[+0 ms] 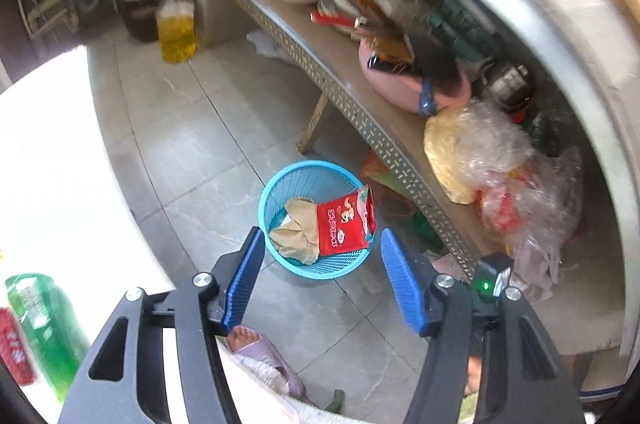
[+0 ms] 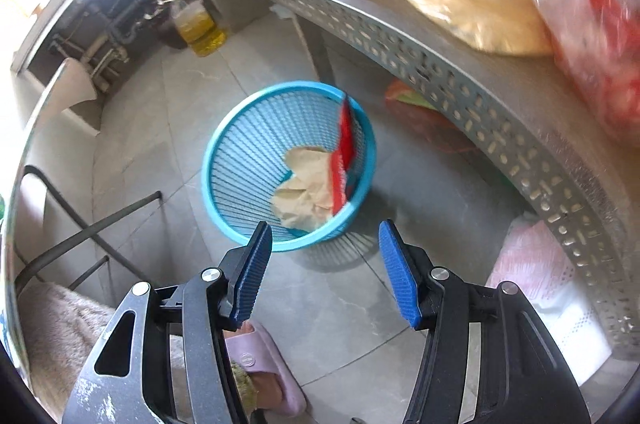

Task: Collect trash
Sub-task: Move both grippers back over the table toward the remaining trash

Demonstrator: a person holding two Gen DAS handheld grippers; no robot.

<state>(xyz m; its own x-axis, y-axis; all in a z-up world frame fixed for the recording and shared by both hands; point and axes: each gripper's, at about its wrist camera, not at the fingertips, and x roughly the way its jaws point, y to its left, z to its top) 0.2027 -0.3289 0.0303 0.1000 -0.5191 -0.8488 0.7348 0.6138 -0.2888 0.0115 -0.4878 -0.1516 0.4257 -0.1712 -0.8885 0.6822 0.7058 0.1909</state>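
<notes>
A light blue mesh basket [image 1: 304, 165] [image 2: 280, 87] stands on the grey tiled floor beside a low shelf. Inside it a red snack packet [image 1: 344, 224] [image 2: 345, 144] leans against the wall next to crumpled brown paper [image 1: 298, 228] [image 2: 304, 184]. My left gripper [image 1: 320, 236] hangs above the basket, open, with nothing between its blue pads. My right gripper [image 2: 324, 224] is also above the basket's near rim, open and empty.
A metal shelf with a perforated edge [image 1: 360, 112] [image 2: 440, 64] carries bowls, a pink basin [image 1: 400, 84] and plastic bags [image 1: 500, 152]. An oil bottle [image 1: 176, 28] stands at the far wall. A person's slippered foot [image 2: 260, 356] is below the grippers. A green bottle [image 1: 40, 312] is at left.
</notes>
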